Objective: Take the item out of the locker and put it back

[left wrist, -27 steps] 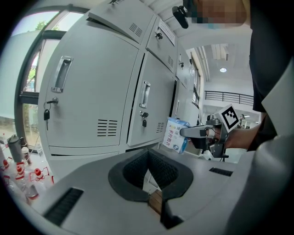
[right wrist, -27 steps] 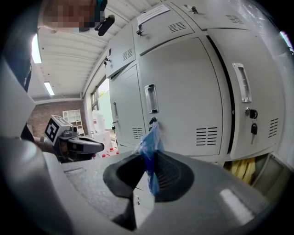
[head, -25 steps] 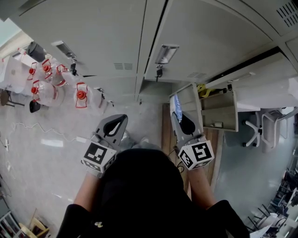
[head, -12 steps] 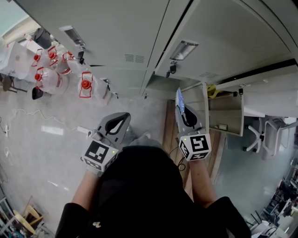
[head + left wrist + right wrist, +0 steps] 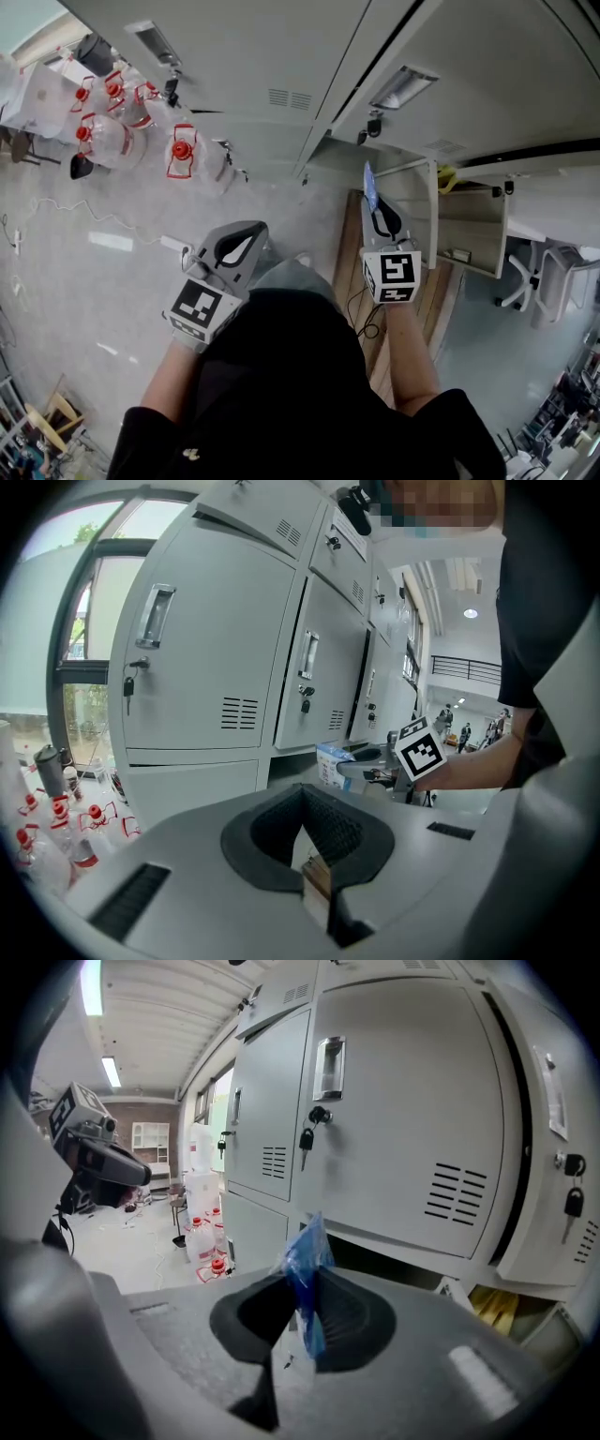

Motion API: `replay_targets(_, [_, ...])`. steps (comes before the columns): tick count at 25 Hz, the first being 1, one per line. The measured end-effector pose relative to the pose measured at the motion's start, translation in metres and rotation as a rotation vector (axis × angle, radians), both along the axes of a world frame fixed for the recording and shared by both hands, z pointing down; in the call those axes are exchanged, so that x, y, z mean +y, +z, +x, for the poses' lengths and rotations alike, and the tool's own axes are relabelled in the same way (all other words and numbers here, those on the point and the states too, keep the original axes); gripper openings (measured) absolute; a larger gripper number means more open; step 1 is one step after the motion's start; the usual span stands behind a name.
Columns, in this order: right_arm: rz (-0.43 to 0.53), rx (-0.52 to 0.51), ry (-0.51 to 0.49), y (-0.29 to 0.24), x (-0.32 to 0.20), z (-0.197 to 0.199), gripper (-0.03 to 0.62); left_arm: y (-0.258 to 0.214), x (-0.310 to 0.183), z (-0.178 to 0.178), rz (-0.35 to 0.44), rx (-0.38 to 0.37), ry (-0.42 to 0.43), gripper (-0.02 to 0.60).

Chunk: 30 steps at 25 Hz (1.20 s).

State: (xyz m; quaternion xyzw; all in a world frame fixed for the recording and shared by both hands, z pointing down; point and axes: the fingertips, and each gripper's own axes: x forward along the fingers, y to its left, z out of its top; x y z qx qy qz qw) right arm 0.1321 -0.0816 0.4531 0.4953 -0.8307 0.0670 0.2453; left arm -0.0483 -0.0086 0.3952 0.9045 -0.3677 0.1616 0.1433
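Observation:
My right gripper [image 5: 374, 201] is shut on a thin blue packet [image 5: 367, 180] that sticks out past its tips. It hangs in front of a low open locker [image 5: 469, 232], just left of the swung-out door [image 5: 412, 216]. In the right gripper view the blue packet [image 5: 305, 1255] stands upright between the pads, before the dark locker opening [image 5: 394, 1265]. My left gripper [image 5: 253, 230] is shut and holds nothing, over the floor to the left. In the left gripper view its tips [image 5: 302, 791] meet, and the right gripper [image 5: 361, 769] with the packet [image 5: 330, 759] shows beyond.
Grey locker doors [image 5: 234, 56] with keys in their locks fill the top. Water bottles with red caps [image 5: 112, 136] stand on the floor at left. A wooden board [image 5: 345, 272] lies below the open locker. Something yellow [image 5: 448, 176] sits inside it. An office chair [image 5: 548, 281] is at right.
My right gripper has come down with the blue packet and rolled a little, closer to the low open locker. The left gripper has shifted only slightly.

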Motion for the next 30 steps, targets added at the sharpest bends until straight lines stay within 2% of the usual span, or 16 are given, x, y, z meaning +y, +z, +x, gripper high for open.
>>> replay_targets(6, [0.004,0.081,-0.003,0.029,-0.011,-0.007,0.046,0.008,0.006,-0.007,-0.040,0.004,-0.024,0.006])
replay_targets(10, [0.009,0.143,-0.013,0.051,-0.021,-0.010,0.046,0.016,0.011,-0.005,-0.027,-0.014,0.014,0.006])
replay_targets(13, [0.025,0.228,-0.026,0.066,-0.030,-0.011,0.046,0.020,0.014,-0.007,-0.034,-0.020,0.020,0.006])
replay_targets(18, [0.047,0.369,-0.047,0.085,-0.041,-0.013,0.046,0.023,0.018,-0.015,-0.128,0.007,-0.057,0.006])
replay_targets(22, [0.066,0.447,-0.062,0.104,-0.050,-0.015,0.048,0.030,0.017,-0.023,-0.099,-0.015,-0.039,0.006])
replay_targets(26, [0.074,0.507,-0.062,0.123,-0.059,-0.014,0.048,0.032,0.017,-0.027,-0.147,-0.004,-0.078,0.006])
replay_targets(30, [0.084,0.592,-0.075,0.143,-0.070,-0.011,0.049,0.036,0.016,-0.027,-0.136,-0.019,-0.054,0.006])
